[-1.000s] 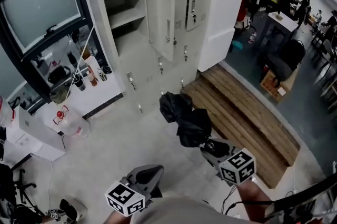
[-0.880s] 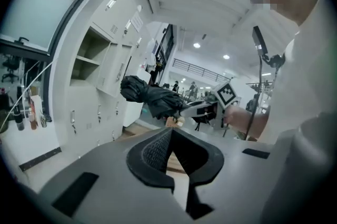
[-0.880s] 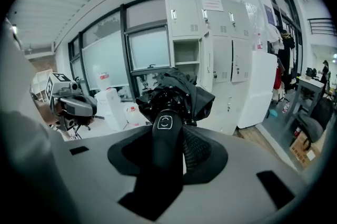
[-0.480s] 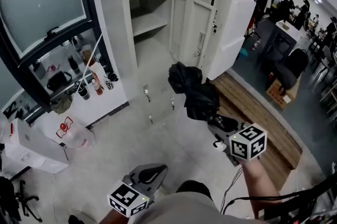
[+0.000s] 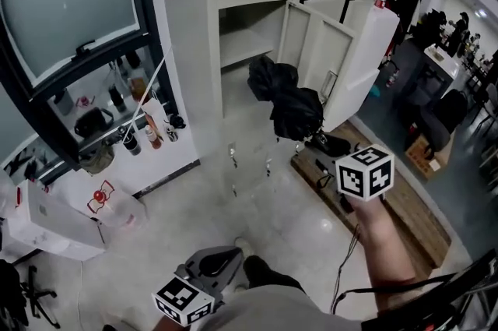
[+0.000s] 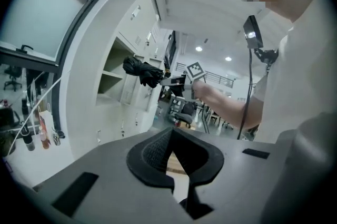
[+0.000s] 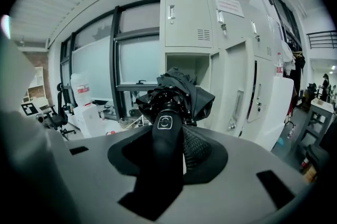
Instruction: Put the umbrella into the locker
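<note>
A black folded umbrella (image 5: 285,99) hangs in the air in front of the grey locker bank. My right gripper (image 5: 317,142) is shut on its handle (image 7: 165,136), canopy pointing away from me. The canopy (image 7: 181,92) sits just before the open compartment (image 7: 188,66), whose shelf (image 5: 247,41) shows behind it and whose door (image 5: 311,49) stands swung out to the right. My left gripper (image 5: 220,261) stays low near my body, jaw tips together with nothing in them (image 6: 172,136). The left gripper view shows the umbrella (image 6: 142,70) level with the open compartment (image 6: 112,69).
A window ledge (image 5: 117,131) with bottles and a bag runs along the left wall. White boxes and a plastic bag (image 5: 109,201) lie on the floor below. A wooden platform (image 5: 408,205) and a white cabinet (image 5: 366,65) stand right of the lockers; chairs beyond.
I have walked closer to the lockers. The right gripper has risen and carried the umbrella up to the open compartment. The left gripper came along, still low.
</note>
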Demonstrator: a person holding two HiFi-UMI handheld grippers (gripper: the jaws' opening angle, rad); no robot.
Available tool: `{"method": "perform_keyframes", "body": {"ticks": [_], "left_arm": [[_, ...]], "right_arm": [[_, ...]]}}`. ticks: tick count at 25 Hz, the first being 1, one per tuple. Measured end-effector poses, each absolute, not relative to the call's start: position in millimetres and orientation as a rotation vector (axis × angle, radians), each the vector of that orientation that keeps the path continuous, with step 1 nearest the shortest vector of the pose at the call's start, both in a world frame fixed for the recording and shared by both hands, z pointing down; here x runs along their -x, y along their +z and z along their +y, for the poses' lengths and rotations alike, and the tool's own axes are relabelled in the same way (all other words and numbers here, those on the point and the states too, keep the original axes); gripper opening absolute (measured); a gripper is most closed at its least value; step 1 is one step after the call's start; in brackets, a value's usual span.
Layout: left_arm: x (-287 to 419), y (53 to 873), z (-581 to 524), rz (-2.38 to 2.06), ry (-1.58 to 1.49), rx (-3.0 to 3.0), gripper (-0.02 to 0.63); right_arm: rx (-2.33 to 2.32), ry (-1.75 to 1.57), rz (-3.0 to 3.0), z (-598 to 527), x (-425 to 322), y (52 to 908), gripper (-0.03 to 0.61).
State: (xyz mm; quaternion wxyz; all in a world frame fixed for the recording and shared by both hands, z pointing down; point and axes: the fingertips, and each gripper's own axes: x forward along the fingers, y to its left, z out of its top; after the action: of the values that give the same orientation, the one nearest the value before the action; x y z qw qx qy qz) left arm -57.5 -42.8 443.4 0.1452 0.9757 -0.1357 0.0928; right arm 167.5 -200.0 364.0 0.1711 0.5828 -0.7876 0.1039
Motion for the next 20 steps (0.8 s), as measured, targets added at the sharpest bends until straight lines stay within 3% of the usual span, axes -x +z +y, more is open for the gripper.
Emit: {"method": "perform_keyframes", "body": {"ticks": [20], "left_arm": [[32.1, 410.9, -230.8, -0.622, 0.221, -2.776, 0.011]], "right_arm": [[-1.538, 0.211, -2.31, -495.8, -152.8, 320.3, 0.152]]}}
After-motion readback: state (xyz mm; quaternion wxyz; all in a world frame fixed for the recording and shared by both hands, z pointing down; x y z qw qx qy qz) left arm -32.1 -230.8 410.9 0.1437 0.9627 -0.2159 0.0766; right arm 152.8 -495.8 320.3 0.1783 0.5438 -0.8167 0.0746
